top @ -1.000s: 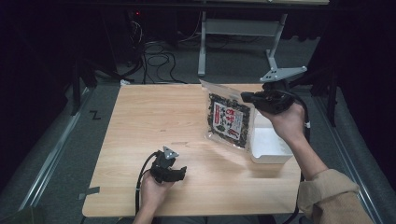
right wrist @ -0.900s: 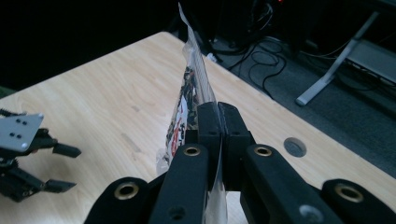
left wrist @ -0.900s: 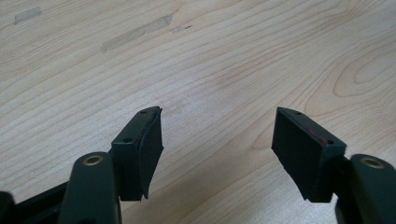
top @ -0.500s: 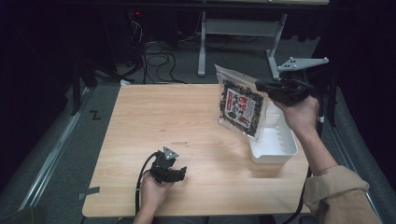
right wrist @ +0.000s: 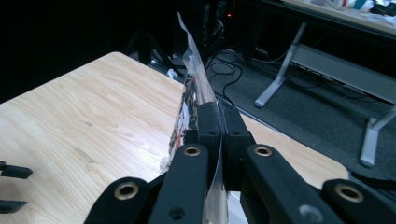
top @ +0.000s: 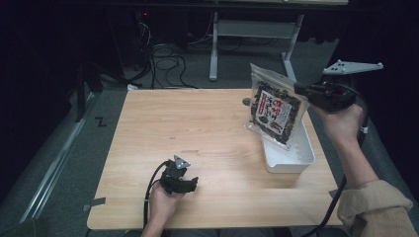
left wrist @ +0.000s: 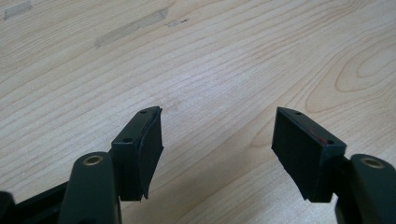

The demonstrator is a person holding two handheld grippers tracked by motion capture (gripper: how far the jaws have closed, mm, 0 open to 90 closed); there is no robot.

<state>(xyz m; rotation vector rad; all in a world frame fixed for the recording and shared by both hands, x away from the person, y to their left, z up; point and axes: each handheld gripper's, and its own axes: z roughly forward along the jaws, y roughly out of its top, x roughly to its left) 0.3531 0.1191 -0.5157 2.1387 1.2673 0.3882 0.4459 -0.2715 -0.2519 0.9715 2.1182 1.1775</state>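
Observation:
A clear snack pouch [top: 274, 109] with dark contents and a red and white label hangs upright above the white tray [top: 289, 157] at the table's right. My right gripper [top: 300, 89] is shut on the pouch's right edge and holds it in the air. In the right gripper view the jaws press together on the thin pouch [right wrist: 192, 95], seen edge-on. My left gripper [top: 191, 183] rests near the table's front edge, held by a hand. Its jaws stand open in the left gripper view [left wrist: 217, 144], with bare wood between them.
The wooden table [top: 197, 128] has bare wood across its middle and left. A small dark round spot [top: 246, 101] lies near the far edge. Cables and a desk frame [top: 257, 29] sit on the floor beyond. Tape marks the front left corner [top: 96, 203].
My right gripper has carried the pouch to the right and slightly up, from beside the tray to above it. The pouch now hangs more upright. The left gripper has stayed put.

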